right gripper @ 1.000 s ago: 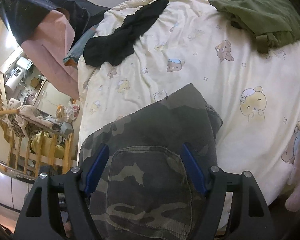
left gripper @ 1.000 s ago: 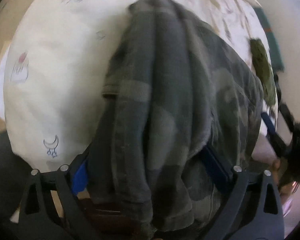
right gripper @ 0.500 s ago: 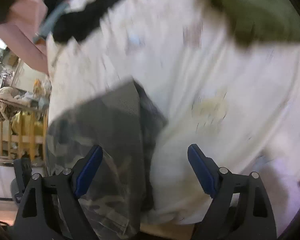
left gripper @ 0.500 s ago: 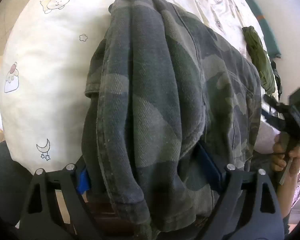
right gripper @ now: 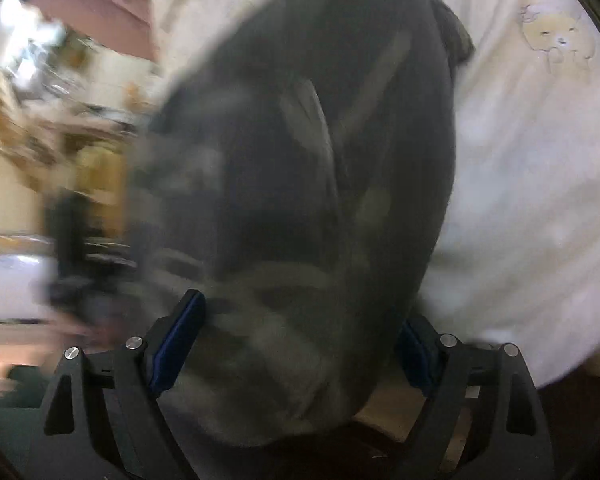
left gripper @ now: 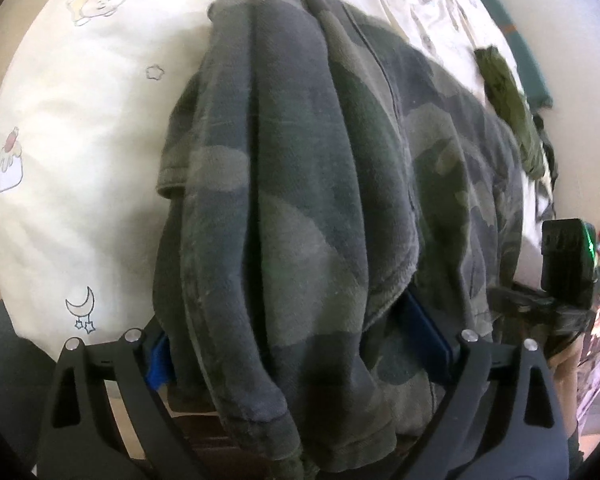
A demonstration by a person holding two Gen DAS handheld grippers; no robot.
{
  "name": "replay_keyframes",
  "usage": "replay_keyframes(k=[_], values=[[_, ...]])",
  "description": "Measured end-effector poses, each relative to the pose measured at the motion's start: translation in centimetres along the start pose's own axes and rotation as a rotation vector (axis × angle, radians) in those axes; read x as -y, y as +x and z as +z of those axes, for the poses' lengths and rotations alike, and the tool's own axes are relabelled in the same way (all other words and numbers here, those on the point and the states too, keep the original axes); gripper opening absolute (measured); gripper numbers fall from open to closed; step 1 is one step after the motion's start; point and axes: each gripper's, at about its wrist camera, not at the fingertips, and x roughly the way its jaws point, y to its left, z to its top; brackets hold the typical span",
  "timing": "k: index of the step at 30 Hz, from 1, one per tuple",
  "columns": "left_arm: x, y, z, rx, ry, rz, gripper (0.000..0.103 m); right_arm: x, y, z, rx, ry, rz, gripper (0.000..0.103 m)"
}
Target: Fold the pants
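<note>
Camouflage pants point(left gripper: 300, 200) bunch between both tongs — left tongs point(left gripper: 300, 356) opening.

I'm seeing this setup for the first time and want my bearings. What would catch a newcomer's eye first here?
The bunched camouflage pants fill the middle of both views, lying on a cream bedsheet printed with little cartoons. They bulge between the wide-set blue pads of the left tongs, whose jaws are opening, and likewise between the right tongs. An olive green garment lies further back, at the right of the left view.
</note>
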Motion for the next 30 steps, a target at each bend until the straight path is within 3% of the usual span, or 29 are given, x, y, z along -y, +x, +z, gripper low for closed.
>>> replay_keyframes(k=[3, 5, 7, 8, 9, 10, 11, 13, 17, 22, 30], values=[[0.2, 0.2, 0.0, -0.024, 0.011, 0.011, 0.092, 2.2, 1.6, -0.9, 0.046, 0.178, 0.070, 0.090], [-0.1, 0.1, -0.1, -0.041, -0.023, -0.010, 0.087, 0.6, 2.1, -1.3, 0.048, 0.133, 0.134, 0.090], [-0.2, -0.2, -0.3, -0.045, -0.018, -0.006, 0.079, -1.7, 2.0, -1.6, 0.074, 0.029, 0.107, 0.087], [-0.2, -0.3, -0.3, -0.042, -0.012, -0.002, 0.075, -2.0, 2.1, -1.6, 0.093, 0.020, 0.090, 0.079], [-0.2, -0.5, -0.4, -0.028, -0.013, 0.003, 0.060, -1.7, 2.1, -1.6, 0.100, 0.036, 0.090, 0.074], [-0.1, -1.1, -0.6, -0.011, -0.006, 0.004, 0.049, -1.3, 1.8, -1.5, 0.109, 0.064, 0.096, 0.062], [-0.1, -1.6, -0.7, -0.001, 0.003, 0.000, 0.045, -1.0, 1.1, -1.6, 0.128, 0.086, 0.109, 0.054], [0.2, -3.0, -1.2, 0.022, 0.020, -0.032, 0.036, -2.3, -1.1, -2.1, 0.184, 0.061, 0.113, 0.048], [1.5, -6.8, -2.8, 0.067, 0.059, -0.132, 0.032, -5.6, -5.6, -3.7, 0.318, -0.026, 0.149, 0.038], [2.8, -13.1, -3.2, 0.194, 0.058, -0.297, 0.031, -8.3, -10.4, -4.3, 0.445, -0.085, 0.165, 0.031], [7.9, -18.0, -1.0, 0.354, 0.175, -0.319, 0.030, -11.6, -16.6, -1.5, 0.570, -0.194, 0.126, 0.030]])
